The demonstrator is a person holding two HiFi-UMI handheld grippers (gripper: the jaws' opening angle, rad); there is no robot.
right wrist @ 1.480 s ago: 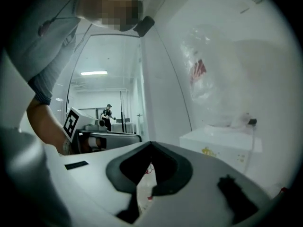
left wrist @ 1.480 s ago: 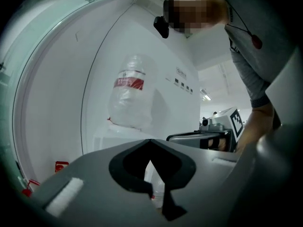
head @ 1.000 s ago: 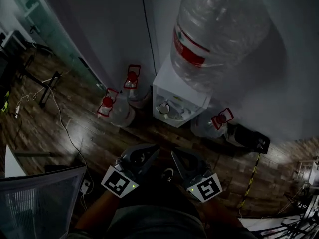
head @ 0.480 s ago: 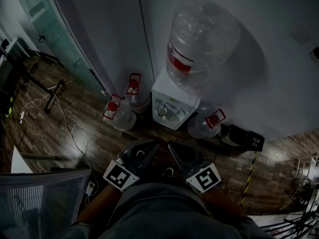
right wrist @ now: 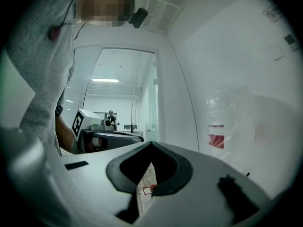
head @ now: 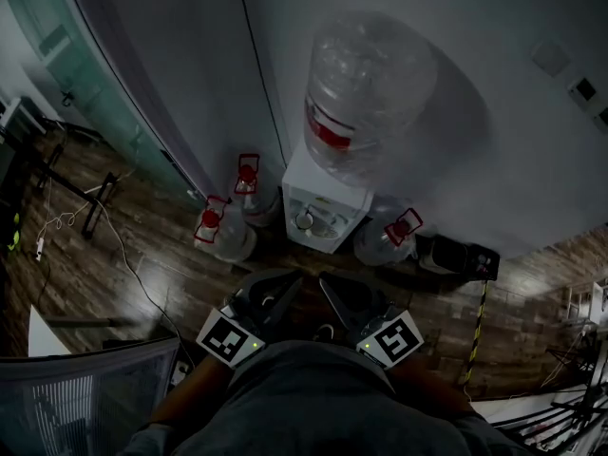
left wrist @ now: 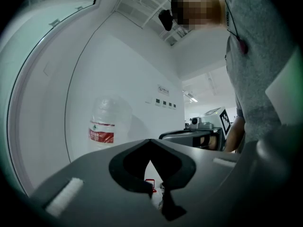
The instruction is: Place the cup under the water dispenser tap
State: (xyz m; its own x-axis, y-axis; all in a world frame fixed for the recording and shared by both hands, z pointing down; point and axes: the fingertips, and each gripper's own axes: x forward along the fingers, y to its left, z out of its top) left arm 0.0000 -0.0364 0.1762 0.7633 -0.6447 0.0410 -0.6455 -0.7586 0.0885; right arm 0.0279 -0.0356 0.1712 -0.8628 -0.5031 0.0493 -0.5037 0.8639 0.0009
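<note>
Both grippers sit level at my waist, side by side, aimed at the dispenser [head: 323, 190]. My left gripper [head: 285, 289] has its jaws together with nothing in them. My right gripper [head: 332, 289] is the same, pinched shut on air. Neither carries a cup, so they hang back. The cup [head: 304, 219], I reckon, is that small round thing on the dispenser's tray [head: 323, 228], right where water would drop. It's too small to swear to. The big bottle [head: 366, 88] sits on top, with spares [head: 223, 234] on the floor [head: 171, 274].

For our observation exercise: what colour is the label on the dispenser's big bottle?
The label is red; head view shows it best.
</note>
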